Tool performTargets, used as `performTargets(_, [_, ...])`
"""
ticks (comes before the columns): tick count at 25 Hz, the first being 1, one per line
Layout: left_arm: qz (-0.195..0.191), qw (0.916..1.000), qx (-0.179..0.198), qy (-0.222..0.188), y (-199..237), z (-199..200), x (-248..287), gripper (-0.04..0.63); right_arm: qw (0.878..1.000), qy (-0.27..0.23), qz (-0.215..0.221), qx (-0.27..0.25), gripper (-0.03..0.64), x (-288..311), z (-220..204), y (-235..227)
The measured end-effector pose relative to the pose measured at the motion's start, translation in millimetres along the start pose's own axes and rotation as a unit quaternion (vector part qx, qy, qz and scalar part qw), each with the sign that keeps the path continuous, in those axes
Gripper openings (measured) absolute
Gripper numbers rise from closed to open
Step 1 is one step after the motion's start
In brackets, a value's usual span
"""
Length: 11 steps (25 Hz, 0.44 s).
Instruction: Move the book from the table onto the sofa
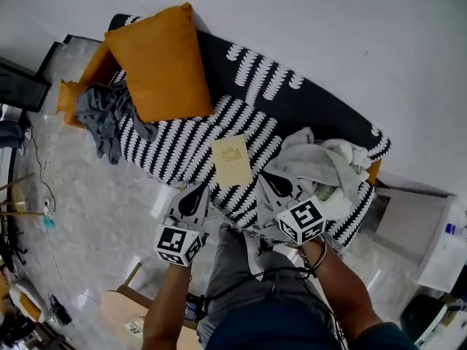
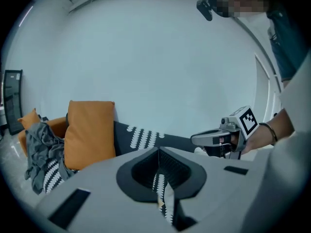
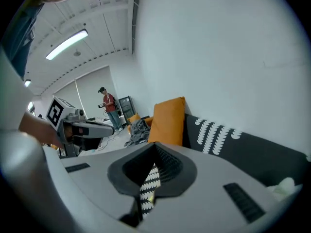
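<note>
A thin pale-yellow book (image 1: pixel 232 161) lies flat on the seat of the black-and-white patterned sofa (image 1: pixel 175 148). Both grippers hang in the air in front of the sofa's near edge, apart from the book. My left gripper (image 1: pixel 195 193) is just left of and below the book, its jaws shut with nothing between them (image 2: pixel 159 154). My right gripper (image 1: pixel 279 186) is to the book's right, also shut and empty (image 3: pixel 155 154). Each gripper view shows the other gripper beside it: the right gripper (image 2: pixel 218 138) and the left gripper (image 3: pixel 80 129).
An orange cushion (image 1: pixel 162 63) leans on the sofa's left end, with grey clothing (image 1: pixel 103 121) beside it. A heap of white cloth (image 1: pixel 321 162) covers the sofa's right end. A wooden stool (image 1: pixel 122 313) stands by my legs. A person (image 3: pixel 108 106) stands far across the room.
</note>
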<state>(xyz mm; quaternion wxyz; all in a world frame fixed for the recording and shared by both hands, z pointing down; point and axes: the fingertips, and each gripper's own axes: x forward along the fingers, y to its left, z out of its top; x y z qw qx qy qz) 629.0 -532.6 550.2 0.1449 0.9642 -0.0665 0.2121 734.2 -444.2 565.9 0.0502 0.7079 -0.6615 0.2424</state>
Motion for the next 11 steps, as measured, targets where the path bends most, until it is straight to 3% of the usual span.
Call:
performTargets(5, [-0.006,0.9996,0.020,-0.017,-48.2,27.5,-20.0,0.009,0.999,-0.031,0.020,-0.007,0.014,-47.5,24.3,8.7])
performTargets(11, [-0.024,0.9985,-0.015,-0.046,-144.6,84.4,-100.8,0.009,0.998,-0.055,0.027,-0.021,0.014,-157.5,80.3,57.0])
